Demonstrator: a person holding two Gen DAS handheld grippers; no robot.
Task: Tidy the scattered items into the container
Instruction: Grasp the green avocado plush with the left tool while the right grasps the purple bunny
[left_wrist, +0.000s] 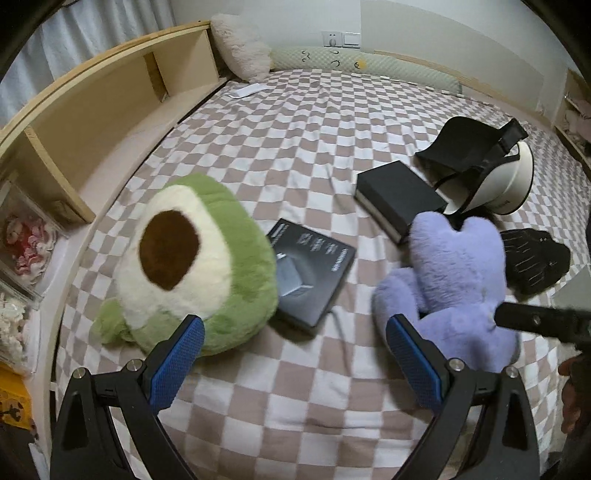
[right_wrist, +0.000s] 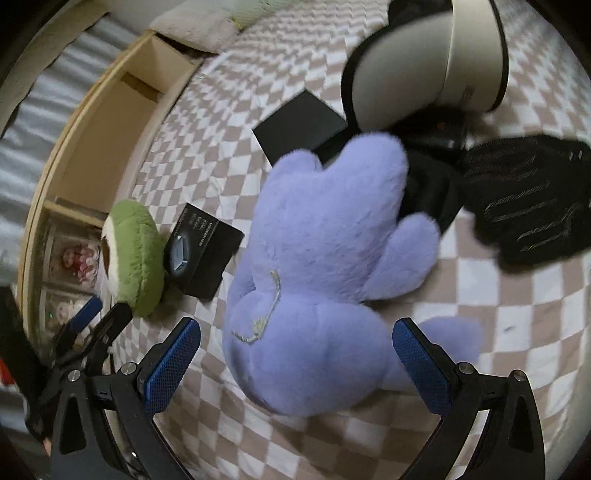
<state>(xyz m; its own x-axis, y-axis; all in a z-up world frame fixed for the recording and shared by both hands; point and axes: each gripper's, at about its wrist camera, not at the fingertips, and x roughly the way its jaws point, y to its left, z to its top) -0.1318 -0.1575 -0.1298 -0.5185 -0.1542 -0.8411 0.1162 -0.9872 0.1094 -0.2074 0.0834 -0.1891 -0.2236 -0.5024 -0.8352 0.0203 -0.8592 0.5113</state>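
On the checkered bedspread (left_wrist: 295, 398), both grippers hover with jaws spread wide, holding nothing: the left gripper (left_wrist: 295, 354) beside the avocado plush (left_wrist: 192, 266), the right gripper (right_wrist: 297, 360) straddling the purple plush (right_wrist: 325, 266). Beyond lie a flat black box (left_wrist: 310, 273), a thicker black box (left_wrist: 399, 195), and farthest, the tipped white container (left_wrist: 506, 184).

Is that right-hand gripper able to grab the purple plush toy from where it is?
Probably yes. The right gripper is open, its fingers either side of the purple plush toy, with nothing between them.
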